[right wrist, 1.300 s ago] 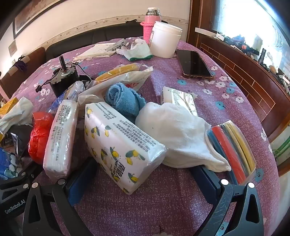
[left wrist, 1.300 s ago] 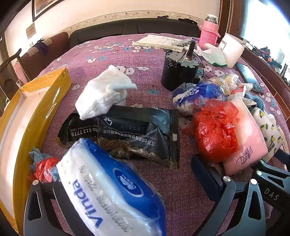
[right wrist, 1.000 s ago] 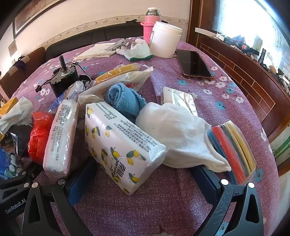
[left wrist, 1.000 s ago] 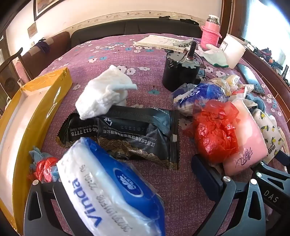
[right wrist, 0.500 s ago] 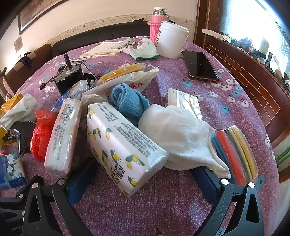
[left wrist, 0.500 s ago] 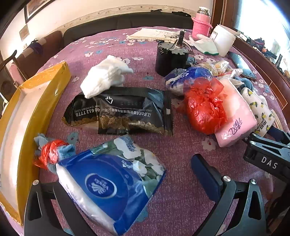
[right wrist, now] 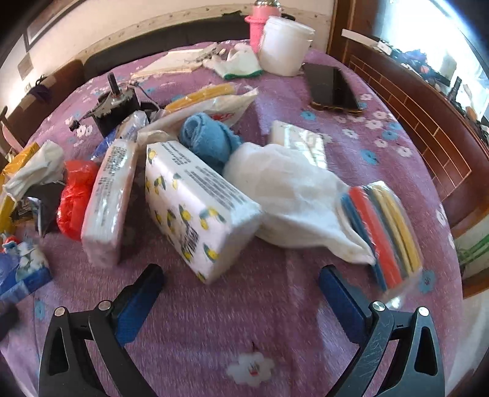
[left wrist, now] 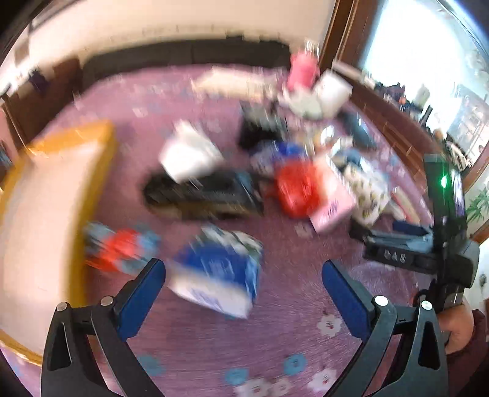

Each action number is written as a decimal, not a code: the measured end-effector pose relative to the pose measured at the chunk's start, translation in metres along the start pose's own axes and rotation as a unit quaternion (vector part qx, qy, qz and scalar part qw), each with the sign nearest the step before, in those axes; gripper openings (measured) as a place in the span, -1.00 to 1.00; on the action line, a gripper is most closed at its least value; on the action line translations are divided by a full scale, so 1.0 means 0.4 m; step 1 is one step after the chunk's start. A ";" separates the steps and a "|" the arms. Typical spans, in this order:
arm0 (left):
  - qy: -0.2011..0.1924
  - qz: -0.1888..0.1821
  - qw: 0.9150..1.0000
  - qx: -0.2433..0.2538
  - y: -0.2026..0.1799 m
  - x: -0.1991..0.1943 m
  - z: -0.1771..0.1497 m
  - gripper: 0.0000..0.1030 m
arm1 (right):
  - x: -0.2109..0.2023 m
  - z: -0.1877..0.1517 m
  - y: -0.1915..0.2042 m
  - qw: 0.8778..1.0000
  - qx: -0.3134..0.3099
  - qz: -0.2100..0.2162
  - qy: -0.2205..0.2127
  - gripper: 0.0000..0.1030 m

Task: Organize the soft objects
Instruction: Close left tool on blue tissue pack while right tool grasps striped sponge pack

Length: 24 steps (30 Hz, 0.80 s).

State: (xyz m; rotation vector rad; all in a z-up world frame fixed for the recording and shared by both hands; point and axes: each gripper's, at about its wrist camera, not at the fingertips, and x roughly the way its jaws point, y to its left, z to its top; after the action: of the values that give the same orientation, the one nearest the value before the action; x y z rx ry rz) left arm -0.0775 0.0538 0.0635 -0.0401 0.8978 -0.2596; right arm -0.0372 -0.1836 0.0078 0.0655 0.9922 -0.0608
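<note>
Several soft packs lie on a table (right wrist: 351, 146) under a purple flowered cloth.

Item 1: blue tissue pack (left wrist: 218, 274), blurred in the left view, lying on the cloth just ahead of the left gripper (left wrist: 243, 282); fingers spread wide, gripping nothing, pack nearer the left finger. The same pack shows at the left edge of the right view (right wrist: 21, 271).

Item 2: lemon-print tissue pack (right wrist: 198, 207), lying at an angle, just ahead of the right gripper (right wrist: 240, 290); fingers spread, empty, apart from the pack.

Item 3: pink tissue pack (right wrist: 107, 201), left of the lemon pack, near it.

Item 4: red bag (right wrist: 75, 198), crumpled, touching the pink pack's left side.

Item 5: white cloth (right wrist: 293, 201), right of the lemon pack and touching it.

Item 6: blue towel (right wrist: 207, 140), rolled, behind the lemon pack and cloth.

Item 7: coloured cloths in clear wrap (right wrist: 385, 232), blue, red and yellow, at the white cloth's right end.

Item 8: black packet (left wrist: 204, 195), flat, beyond the blue pack, with a white wad (left wrist: 189, 152) on its far edge.

Item 9: red-and-blue bundle (left wrist: 119, 247), between the blue pack and a yellow box (left wrist: 101, 143) at far left.

Other: motor (right wrist: 116, 107), phone (right wrist: 333, 87), white tub (right wrist: 285, 49), pink flask (right wrist: 259, 26), all towards the far side. A hand (left wrist: 458, 323) holds the right gripper's handle.
</note>
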 end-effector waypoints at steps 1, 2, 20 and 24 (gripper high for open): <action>-0.014 0.003 1.000 -0.003 0.021 -0.027 0.003 0.99 | -0.026 -0.008 0.000 1.000 -0.002 0.006 -0.019 0.99; -0.022 0.001 1.000 -0.007 0.042 -0.043 0.005 0.99 | -0.073 -0.024 -0.004 0.998 0.003 0.017 -0.057 0.99; 0.040 -0.011 0.997 0.066 -0.032 0.089 -0.021 0.83 | -0.236 -0.014 -0.186 0.986 0.052 0.041 -0.152 0.82; 0.054 0.007 0.996 0.076 -0.039 0.137 -0.015 0.53 | -0.221 -0.015 -0.287 0.989 0.074 0.012 -0.131 0.82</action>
State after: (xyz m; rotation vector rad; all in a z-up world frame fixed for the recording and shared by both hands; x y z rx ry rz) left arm -0.0528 0.0259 0.0199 0.1227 0.9839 -0.3179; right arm -0.0996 -0.2957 0.0754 0.2009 0.7226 -0.1176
